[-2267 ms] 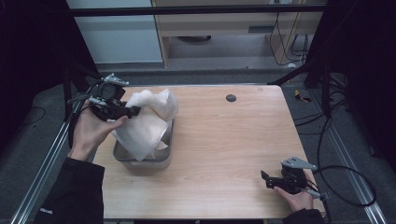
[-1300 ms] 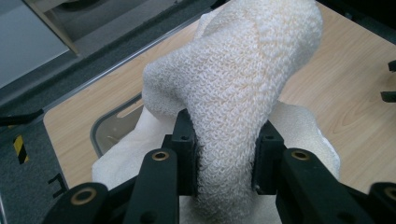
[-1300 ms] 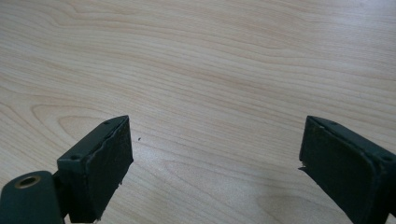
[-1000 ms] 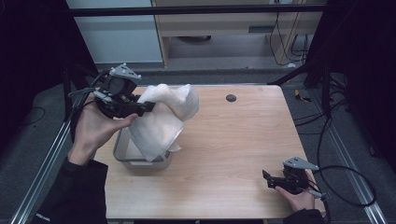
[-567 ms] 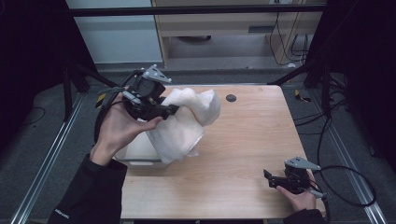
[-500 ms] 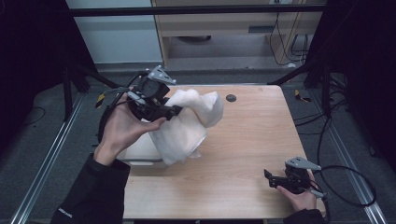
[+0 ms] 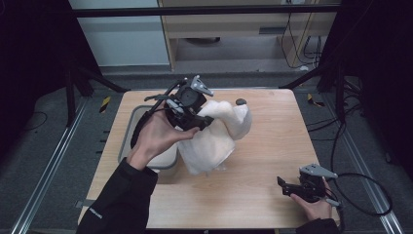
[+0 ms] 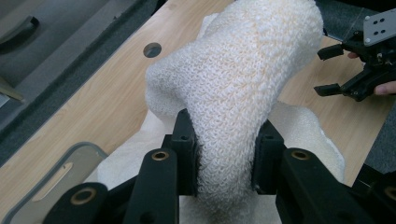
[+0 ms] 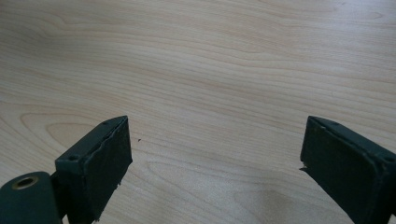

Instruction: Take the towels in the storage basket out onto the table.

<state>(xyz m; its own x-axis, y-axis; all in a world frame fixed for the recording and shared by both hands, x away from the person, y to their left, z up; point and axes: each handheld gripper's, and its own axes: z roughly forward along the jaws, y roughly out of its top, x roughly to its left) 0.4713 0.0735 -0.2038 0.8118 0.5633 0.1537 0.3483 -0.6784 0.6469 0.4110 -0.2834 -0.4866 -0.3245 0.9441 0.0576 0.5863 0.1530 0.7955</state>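
Left gripper [image 8: 224,158] clamped on white towel [image 8: 243,79], right gripper [image 9: 215,163] jaws wide apart over table [image 9: 210,60], no readable writing

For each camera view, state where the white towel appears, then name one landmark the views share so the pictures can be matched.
High view: the white towel hangs at centre, clamped by the left gripper, its lower end by the grey tray.
Left gripper view: the towel bulges up the middle, pinched between the black jaws.
Right gripper view: not in it; open jaws over bare wood.
Shared landmark: the wooden table.
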